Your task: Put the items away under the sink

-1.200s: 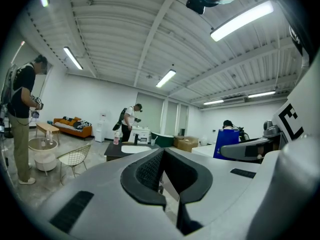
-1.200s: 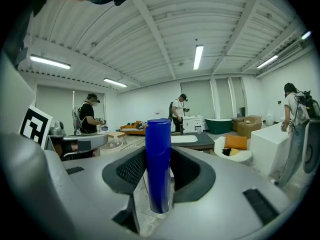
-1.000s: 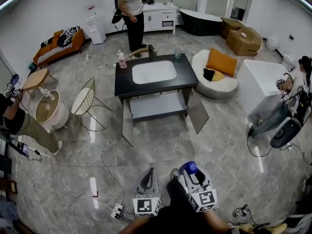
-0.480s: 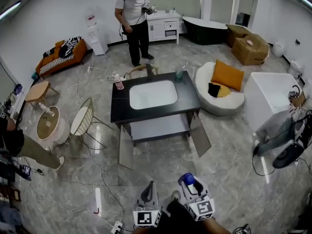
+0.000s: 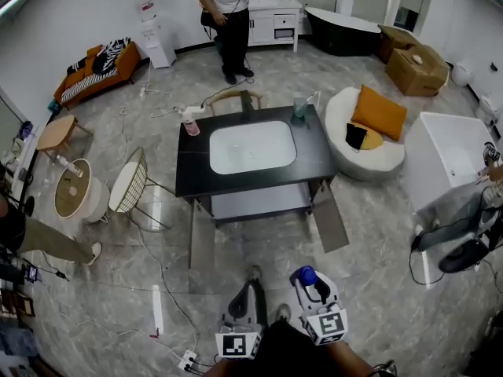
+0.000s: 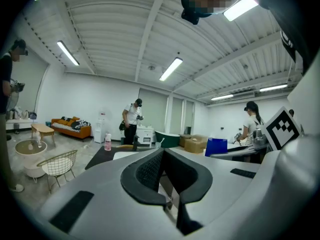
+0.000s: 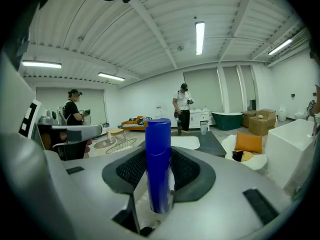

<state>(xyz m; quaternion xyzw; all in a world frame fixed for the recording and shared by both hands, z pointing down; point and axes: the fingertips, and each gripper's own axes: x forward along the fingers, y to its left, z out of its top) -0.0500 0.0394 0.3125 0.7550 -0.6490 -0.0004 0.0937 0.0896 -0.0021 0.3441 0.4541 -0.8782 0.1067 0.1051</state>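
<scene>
The black sink vanity (image 5: pixel 314 159) with a white basin stands ahead in the head view. Both its doors hang open and the shelf (image 5: pixel 255 203) under the sink shows. A pink bottle (image 5: pixel 191 126) and a glass cup (image 5: pixel 299 110) stand on its top. My right gripper (image 5: pixel 310 285) is low in that view, shut on an upright blue bottle (image 5: pixel 305 274). In the right gripper view the blue bottle (image 7: pixel 158 149) fills the gap between the pads of the gripper (image 7: pixel 159 170). My left gripper (image 5: pixel 248 295) is beside it, shut and empty (image 6: pixel 163 156).
A wire chair (image 5: pixel 130 185) and a round side table (image 5: pixel 72 193) stand left of the vanity. A white pouffe with an orange cushion (image 5: pixel 377 112) and a white tub (image 5: pixel 452 159) are at the right. Cables and a power strip (image 5: pixel 189 339) lie on the floor at the near left. A person (image 5: pixel 228 14) stands behind the vanity.
Both grippers have moved toward the vanity, which now sits nearer and lower in the head view. The blue bottle stays in the right gripper. The person at the back has shifted up the frame.
</scene>
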